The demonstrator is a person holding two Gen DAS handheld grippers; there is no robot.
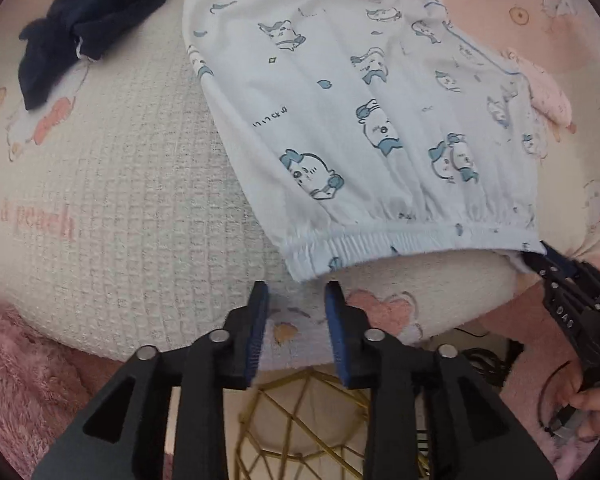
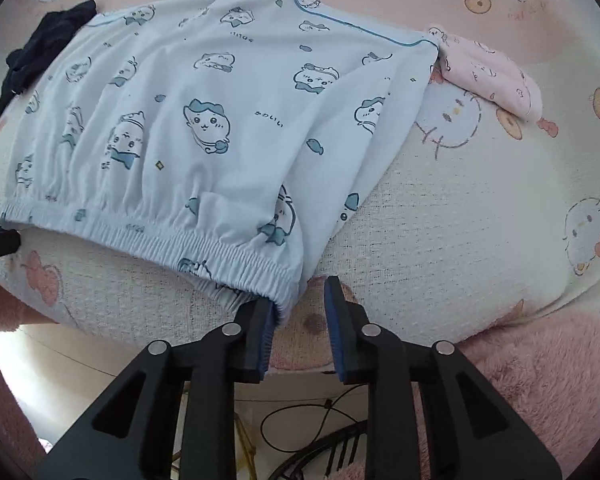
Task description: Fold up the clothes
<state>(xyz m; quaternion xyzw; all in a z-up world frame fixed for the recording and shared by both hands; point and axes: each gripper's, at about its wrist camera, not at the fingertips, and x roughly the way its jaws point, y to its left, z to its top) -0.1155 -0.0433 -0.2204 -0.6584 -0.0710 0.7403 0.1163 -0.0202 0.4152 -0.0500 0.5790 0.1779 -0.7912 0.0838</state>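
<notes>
Left wrist view: the left claw hangs with jaws apart, nothing between them, just short of the shorts' waistband. Right claw is apart too, one pad touching the waistband corner. The shorts lie flat on the blanket, dark garment beside, pink one opposite.
</notes>
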